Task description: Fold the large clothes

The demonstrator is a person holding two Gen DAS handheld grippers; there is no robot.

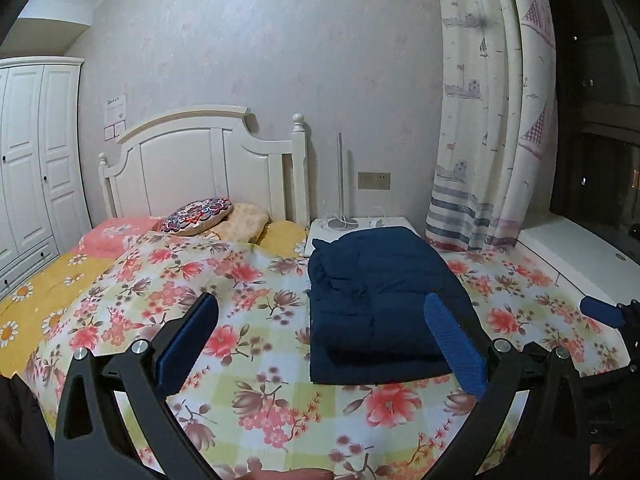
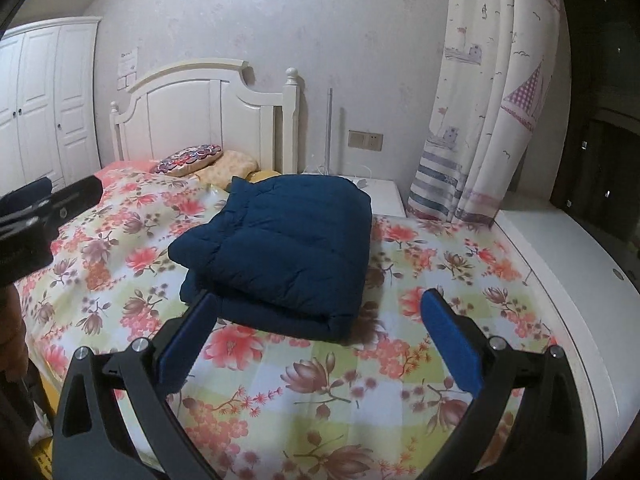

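Observation:
A navy blue padded jacket (image 1: pixel 380 304) lies folded into a thick rectangle on the floral bedspread (image 1: pixel 200 280); it also shows in the right wrist view (image 2: pixel 288 256). My left gripper (image 1: pixel 320 308) is open and empty, held above the bed just in front of the jacket's near edge. My right gripper (image 2: pixel 320 304) is open and empty, its left finger beside the jacket's near left corner. The right gripper's blue pad shows at the far right of the left wrist view (image 1: pixel 600 310); the left gripper shows at the left edge of the right wrist view (image 2: pixel 44 204).
Pillows (image 1: pixel 200 216) lie by the white headboard (image 1: pixel 208 164). A white nightstand (image 1: pixel 360 226) with a lamp pole stands beyond the jacket. A patterned curtain (image 1: pixel 492 120) hangs at right, beside a white window ledge (image 2: pixel 560 264). A white wardrobe (image 1: pixel 28 160) stands at left.

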